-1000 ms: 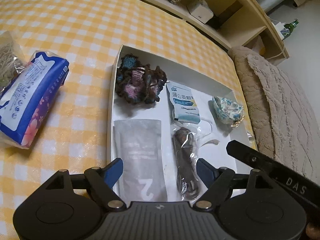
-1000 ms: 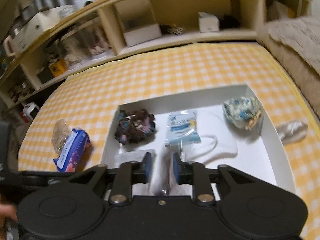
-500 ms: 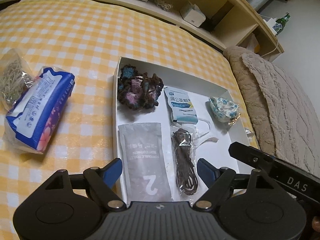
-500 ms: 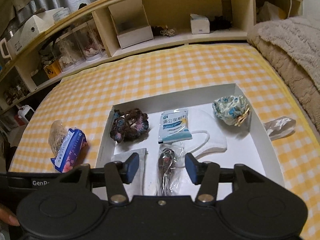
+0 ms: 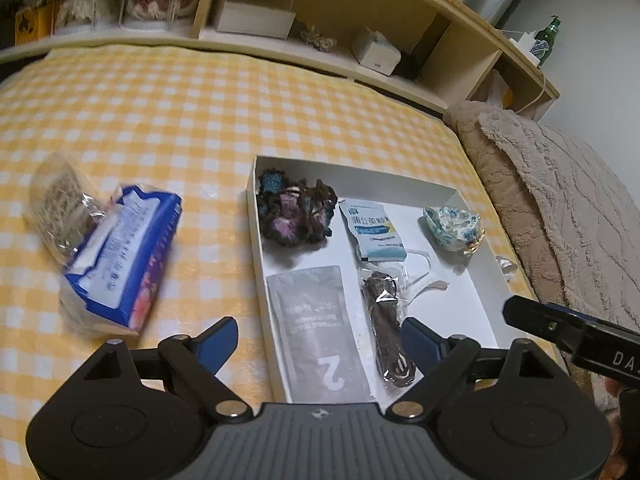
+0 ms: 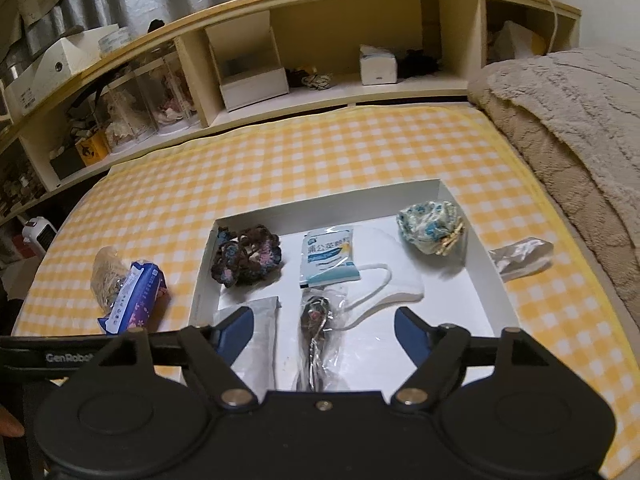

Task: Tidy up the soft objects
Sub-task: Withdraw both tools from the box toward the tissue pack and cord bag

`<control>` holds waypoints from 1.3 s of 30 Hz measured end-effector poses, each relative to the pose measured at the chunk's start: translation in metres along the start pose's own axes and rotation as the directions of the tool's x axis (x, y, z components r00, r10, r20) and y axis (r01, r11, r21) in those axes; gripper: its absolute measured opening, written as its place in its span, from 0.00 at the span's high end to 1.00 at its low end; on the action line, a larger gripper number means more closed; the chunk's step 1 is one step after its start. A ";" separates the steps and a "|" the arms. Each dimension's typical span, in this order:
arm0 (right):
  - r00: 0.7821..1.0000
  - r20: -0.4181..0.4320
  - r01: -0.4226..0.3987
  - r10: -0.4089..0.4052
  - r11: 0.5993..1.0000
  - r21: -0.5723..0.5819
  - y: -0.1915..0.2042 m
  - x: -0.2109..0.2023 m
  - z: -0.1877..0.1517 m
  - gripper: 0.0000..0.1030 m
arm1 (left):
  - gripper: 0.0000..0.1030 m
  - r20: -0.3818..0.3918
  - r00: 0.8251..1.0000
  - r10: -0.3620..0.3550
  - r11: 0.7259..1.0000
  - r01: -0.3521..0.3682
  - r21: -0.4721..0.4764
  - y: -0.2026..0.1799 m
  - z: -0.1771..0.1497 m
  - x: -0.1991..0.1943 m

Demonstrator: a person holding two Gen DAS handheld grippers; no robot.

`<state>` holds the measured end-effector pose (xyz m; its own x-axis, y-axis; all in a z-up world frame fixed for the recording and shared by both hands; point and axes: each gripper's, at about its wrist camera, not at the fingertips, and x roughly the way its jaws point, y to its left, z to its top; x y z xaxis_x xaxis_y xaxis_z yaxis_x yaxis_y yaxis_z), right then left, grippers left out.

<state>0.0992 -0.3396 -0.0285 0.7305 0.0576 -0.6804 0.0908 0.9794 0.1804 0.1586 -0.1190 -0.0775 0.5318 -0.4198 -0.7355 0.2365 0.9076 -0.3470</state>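
Observation:
A white shallow box (image 5: 253, 216) (image 6: 492, 264) lies on the yellow checked cloth. In it are a dark crocheted piece (image 5: 294, 210) (image 6: 246, 258), a blue-white sachet (image 5: 376, 230) (image 6: 329, 256), a floral pouch (image 5: 452, 226) (image 6: 430, 226), a grey packet marked 2 (image 5: 320, 328) (image 6: 256, 312), a bagged brown cord (image 5: 386, 328) (image 6: 318, 332) and a white mask (image 6: 394, 276). A blue tissue pack (image 5: 124, 264) (image 6: 136, 296) and a clear bag of fibres (image 5: 54, 200) (image 6: 105, 274) lie left of the box. My left gripper (image 5: 320, 340) and right gripper (image 6: 324, 328) are open and empty, above the box's near end.
A clear plastic wrapper (image 6: 520, 258) lies right of the box. A beige blanket (image 5: 560, 200) (image 6: 568, 120) borders the right side. A wooden shelf unit (image 6: 320, 60) with boxes and jars stands behind the cloth. A green bottle (image 5: 546, 40) stands on the shelf top.
My right gripper has opened from nearly shut and let go of the bagged brown cord, which now lies in the box. Both grippers have drawn back and tilted up.

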 end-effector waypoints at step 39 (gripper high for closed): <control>0.994 0.038 0.098 -0.098 0.995 0.006 0.018 -0.051 -0.022 0.00 | 0.00 0.145 0.988 0.052 0.977 -0.081 0.197 0.010 0.005 -0.077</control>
<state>0.0487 -0.3204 -0.0062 0.7431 -0.0459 -0.6676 0.1656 0.9792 0.1171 0.1243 -0.0777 -0.0218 0.6556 -0.3658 -0.6606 0.3486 0.9226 -0.1650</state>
